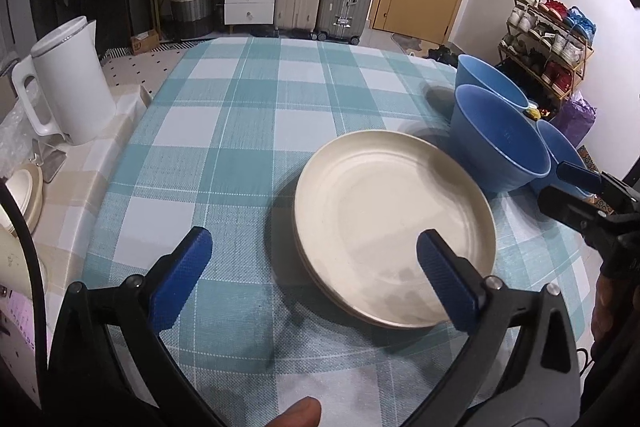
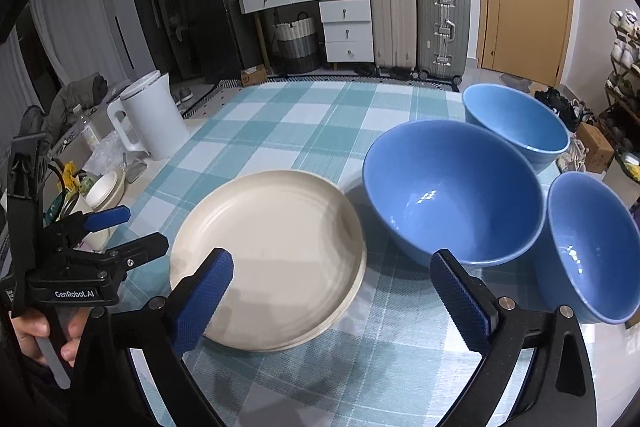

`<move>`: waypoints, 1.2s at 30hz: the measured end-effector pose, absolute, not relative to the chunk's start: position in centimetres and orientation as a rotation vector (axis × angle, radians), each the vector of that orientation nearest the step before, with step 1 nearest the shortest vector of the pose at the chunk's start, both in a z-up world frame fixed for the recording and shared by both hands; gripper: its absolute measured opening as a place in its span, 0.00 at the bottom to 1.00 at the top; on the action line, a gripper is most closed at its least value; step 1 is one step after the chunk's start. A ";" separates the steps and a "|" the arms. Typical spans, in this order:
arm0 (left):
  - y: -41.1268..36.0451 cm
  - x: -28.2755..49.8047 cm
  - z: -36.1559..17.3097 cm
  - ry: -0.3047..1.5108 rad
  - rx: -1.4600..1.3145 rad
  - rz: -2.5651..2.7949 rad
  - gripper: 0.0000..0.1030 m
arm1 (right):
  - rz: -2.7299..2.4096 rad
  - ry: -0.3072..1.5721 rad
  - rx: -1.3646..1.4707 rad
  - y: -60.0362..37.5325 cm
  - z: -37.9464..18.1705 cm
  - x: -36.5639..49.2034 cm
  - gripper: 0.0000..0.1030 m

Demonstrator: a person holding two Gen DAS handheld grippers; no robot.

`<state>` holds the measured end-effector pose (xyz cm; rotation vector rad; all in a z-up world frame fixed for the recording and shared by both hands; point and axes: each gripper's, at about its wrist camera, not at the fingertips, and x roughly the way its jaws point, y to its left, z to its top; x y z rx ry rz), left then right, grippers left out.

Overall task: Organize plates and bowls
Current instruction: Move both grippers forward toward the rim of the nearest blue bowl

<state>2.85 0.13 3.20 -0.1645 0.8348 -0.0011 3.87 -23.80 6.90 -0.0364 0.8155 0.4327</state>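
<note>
A stack of cream plates point(image 1: 394, 227) point(image 2: 268, 259) lies on the checked tablecloth. Three blue bowls stand apart to its right: a large middle bowl point(image 2: 452, 191) point(image 1: 500, 143), a far bowl point(image 2: 516, 123) point(image 1: 490, 81) and a near right bowl point(image 2: 592, 247) point(image 1: 560, 151). My left gripper point(image 1: 314, 267) is open and empty, above the near left side of the plates; it also shows in the right wrist view point(image 2: 128, 231). My right gripper point(image 2: 332, 287) is open and empty, between the plates and the middle bowl; it shows at the right edge of the left wrist view point(image 1: 568, 187).
A white kettle point(image 1: 68, 87) point(image 2: 152, 119) stands at the table's left edge, with a cream lidded container point(image 1: 22, 191) point(image 2: 106, 189) nearer. Suitcases, drawers and a door are behind the table. A shoe rack point(image 1: 548, 39) stands at the right.
</note>
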 end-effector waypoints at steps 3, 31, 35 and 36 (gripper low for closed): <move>0.0 2.5 3.9 0.821 -0.168 -0.001 0.99 | 0.426 0.806 -0.036 -24.2 7.5 3.8 0.98; -3.3 4.6 11.1 0.748 -0.140 -0.057 0.99 | 0.364 0.724 -0.023 -27.9 14.4 4.9 0.98; -4.0 5.6 11.9 0.745 -0.135 -0.073 0.99 | 0.343 0.714 -0.018 -28.9 15.4 5.4 0.98; -4.2 5.9 12.0 0.744 -0.134 -0.075 0.99 | 0.340 0.710 -0.017 -29.2 15.7 5.5 0.98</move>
